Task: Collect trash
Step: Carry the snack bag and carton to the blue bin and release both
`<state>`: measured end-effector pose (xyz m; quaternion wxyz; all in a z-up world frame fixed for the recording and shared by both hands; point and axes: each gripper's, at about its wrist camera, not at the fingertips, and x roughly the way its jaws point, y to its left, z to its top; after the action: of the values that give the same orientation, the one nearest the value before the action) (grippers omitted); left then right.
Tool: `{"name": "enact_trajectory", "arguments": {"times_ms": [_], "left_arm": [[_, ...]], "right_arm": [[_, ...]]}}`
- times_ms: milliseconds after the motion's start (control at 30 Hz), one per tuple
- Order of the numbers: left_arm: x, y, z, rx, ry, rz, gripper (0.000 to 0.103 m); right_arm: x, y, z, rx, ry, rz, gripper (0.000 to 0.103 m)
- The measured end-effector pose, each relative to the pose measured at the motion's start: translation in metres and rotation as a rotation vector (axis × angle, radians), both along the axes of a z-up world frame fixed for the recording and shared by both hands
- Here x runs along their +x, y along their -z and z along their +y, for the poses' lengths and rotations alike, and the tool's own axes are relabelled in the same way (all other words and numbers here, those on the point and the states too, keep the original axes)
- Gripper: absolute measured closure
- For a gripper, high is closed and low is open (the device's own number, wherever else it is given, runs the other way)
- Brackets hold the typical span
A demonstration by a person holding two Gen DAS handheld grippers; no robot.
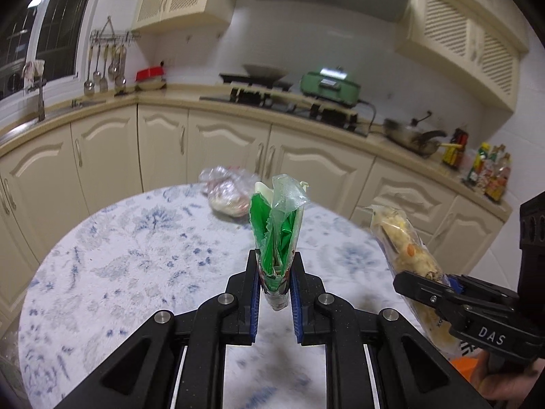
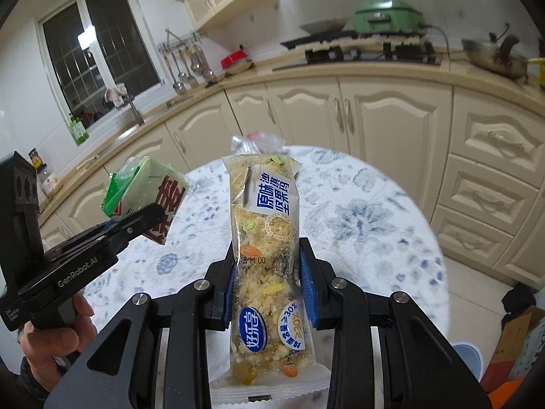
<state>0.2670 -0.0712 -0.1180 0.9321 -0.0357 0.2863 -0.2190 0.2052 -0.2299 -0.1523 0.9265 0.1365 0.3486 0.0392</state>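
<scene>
- The left gripper (image 1: 276, 272) has its jaws clamped on a crumpled green wrapper (image 1: 277, 225), which stands upright between the blue pads, lifted clear above the round bench (image 1: 136, 255) with its blue-and-white floral cover.
- The right gripper (image 2: 269, 272) has its jaws clamped on a snack bar packet (image 2: 265, 238), clear plastic with blue labels and crumbly yellow contents, held lengthwise and also raised above the bench.
- In the left wrist view, the right gripper (image 1: 439, 286) sits at the lower right with the packet (image 1: 405, 248) tilted up and to the left.
- In the right wrist view, the left gripper (image 2: 136, 218) comes in from the left, its wrapper (image 2: 136, 184) showing red printing on white.
- A clear plastic bag (image 1: 228, 191) with pale contents lies on the far side of the bench, near its edge.
- Cream cabinets (image 1: 218, 146), a green pot (image 1: 328, 85) and a wok (image 1: 408, 133) line the kitchen behind.
</scene>
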Motion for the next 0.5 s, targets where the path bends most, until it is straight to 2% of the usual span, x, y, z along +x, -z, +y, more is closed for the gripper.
{"name": "enact_trajectory", "arguments": {"times_ms": [233,500], "left_arm": [[-0.060,-0.026,-0.008,-0.032,0.075,-0.073,0.091],[-0.108,-0.031,-0.065,-0.039,0.202,-0.097,0.091]], "right_arm": [[-0.053,-0.033,-0.021,-0.013,0.070,-0.066,0.071],[-0.119,-0.055,-0.065,-0.037,0.193,-0.109,0.071]]}}
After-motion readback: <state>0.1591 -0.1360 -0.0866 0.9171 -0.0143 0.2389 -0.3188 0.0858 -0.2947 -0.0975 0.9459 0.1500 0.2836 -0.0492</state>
